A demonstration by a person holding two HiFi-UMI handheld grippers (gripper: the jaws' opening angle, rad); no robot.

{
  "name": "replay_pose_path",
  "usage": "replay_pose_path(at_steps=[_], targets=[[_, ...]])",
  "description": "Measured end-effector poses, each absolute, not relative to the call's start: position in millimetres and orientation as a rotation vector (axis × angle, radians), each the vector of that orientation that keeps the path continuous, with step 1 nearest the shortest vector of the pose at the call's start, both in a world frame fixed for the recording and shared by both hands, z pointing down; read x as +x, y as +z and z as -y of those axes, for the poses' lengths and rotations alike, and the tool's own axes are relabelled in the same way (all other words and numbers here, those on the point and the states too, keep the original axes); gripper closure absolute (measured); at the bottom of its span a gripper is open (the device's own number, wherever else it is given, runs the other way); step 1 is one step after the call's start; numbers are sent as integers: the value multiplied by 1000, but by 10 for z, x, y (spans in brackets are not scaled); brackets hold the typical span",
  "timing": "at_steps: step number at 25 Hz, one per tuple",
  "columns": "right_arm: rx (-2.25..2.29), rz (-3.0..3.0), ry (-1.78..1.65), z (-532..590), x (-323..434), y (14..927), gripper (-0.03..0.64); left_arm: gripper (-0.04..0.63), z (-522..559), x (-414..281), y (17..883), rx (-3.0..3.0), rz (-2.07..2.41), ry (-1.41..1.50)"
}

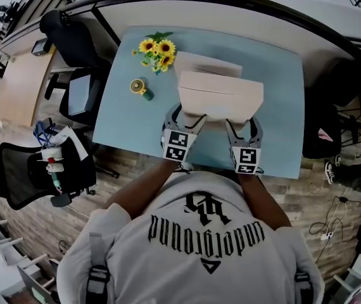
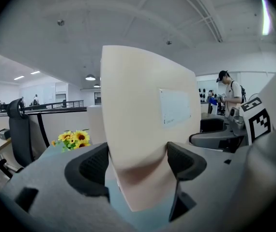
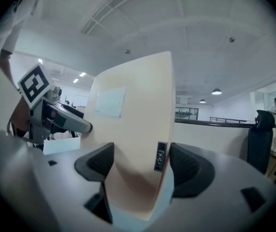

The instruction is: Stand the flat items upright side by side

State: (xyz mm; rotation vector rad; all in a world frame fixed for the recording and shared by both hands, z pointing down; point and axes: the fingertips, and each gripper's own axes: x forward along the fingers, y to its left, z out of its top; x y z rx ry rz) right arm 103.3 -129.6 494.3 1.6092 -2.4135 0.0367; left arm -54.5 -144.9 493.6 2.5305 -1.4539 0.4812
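cream box [image 1: 220, 100] held upright – second box [image 1: 207, 65] behind.

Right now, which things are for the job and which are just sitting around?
For the job: cream flat package, clamped by the left gripper and right gripper; second cream package behind it.

Just sitting around: sunflowers; small yellow-and-green object; black chairs beside the table.

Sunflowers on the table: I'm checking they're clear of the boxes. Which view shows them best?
Head view: the sunflowers show whole from above, close by the left end of the rear box. The left gripper view catches only a few blooms beside the held box. The right gripper view shows none of them.
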Motion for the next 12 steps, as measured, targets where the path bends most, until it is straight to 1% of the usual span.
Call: replay_pose_path(at_steps=[4, 12], targets=[[1625, 2373, 32, 1343, 663, 5063, 258, 210, 1519, -912, 5059, 2558, 1427, 512], [1698, 2311, 38, 1667, 422, 5339, 258, 218, 1887, -1136, 5341, 2587, 1404, 555]])
